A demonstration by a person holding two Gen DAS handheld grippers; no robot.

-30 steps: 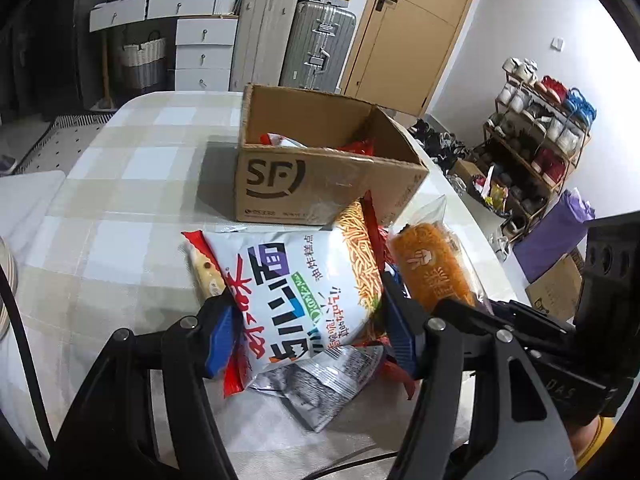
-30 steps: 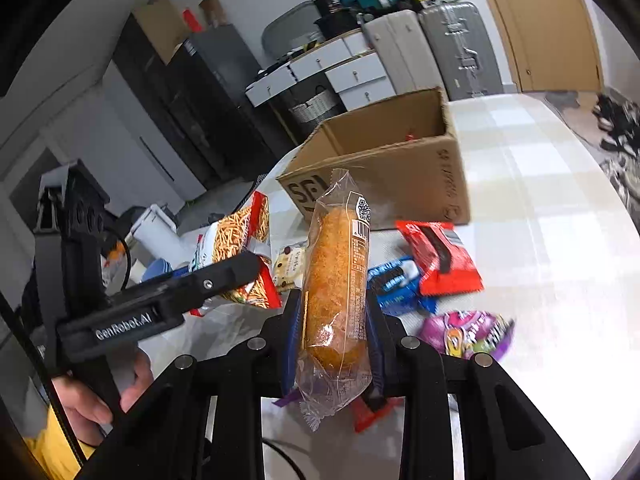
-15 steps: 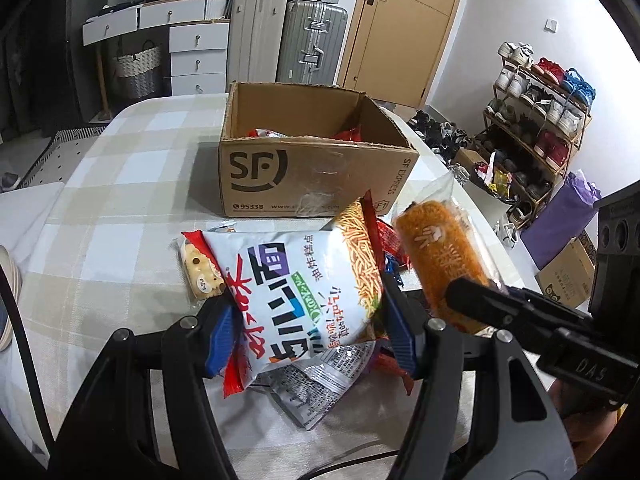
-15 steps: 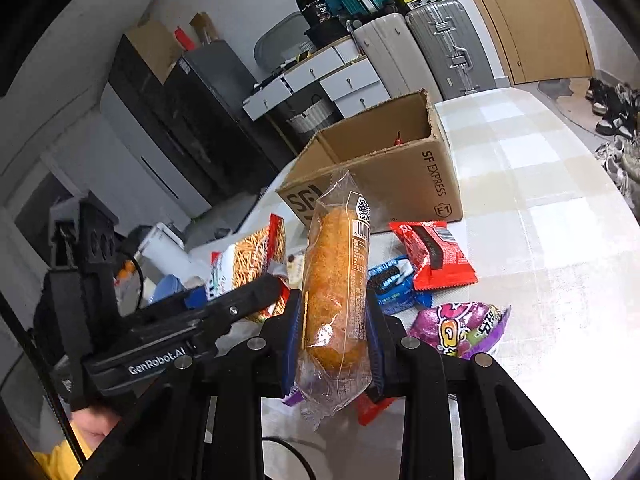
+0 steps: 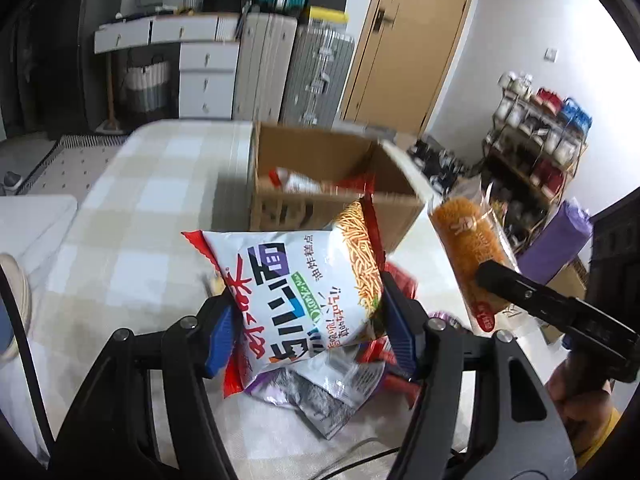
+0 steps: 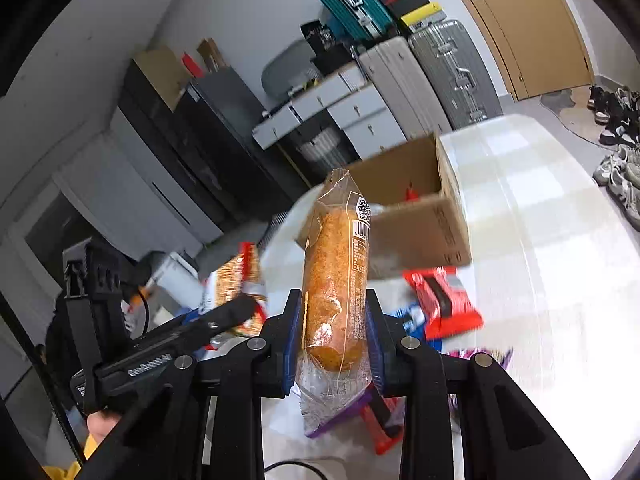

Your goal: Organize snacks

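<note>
Left wrist view: left gripper (image 5: 308, 332) jaws pinch the noodle snack bag (image 5: 304, 284) by its two side edges, bag lifted clear of the bench (image 5: 132, 216), face up, red sawtooth seals at both ends. Looks light, puffy and crinkly, contents probably brittle, so a side-edge squeeze suits it; foil could slip if the grip eases. Large Chinese print across the front, too skewed for me to read reliably. A grey foil pack (image 5: 320, 396) lies on the bench under it. The cardboard box (image 5: 332, 184) sits beyond, open, some packets already inside; its side print is blurred here. At right the bread roll in clear wrap (image 5: 468, 256) is held up by the right gripper (image 5: 520, 292)

Right wrist view: right gripper (image 6: 332, 340) jaws pressed onto the bread roll in clear wrap (image 6: 336, 280) at its lower half, roll upright, above the bench, box (image 6: 420, 208) behind it. Soft and squashy, film slippery, mid-body hold is fine. QR code and barcode on the wrap, small text unreadable. A red packet (image 6: 440, 300) lies on the bench. "GenRobot.AI" reads on the left gripper (image 6: 192, 340)
</note>
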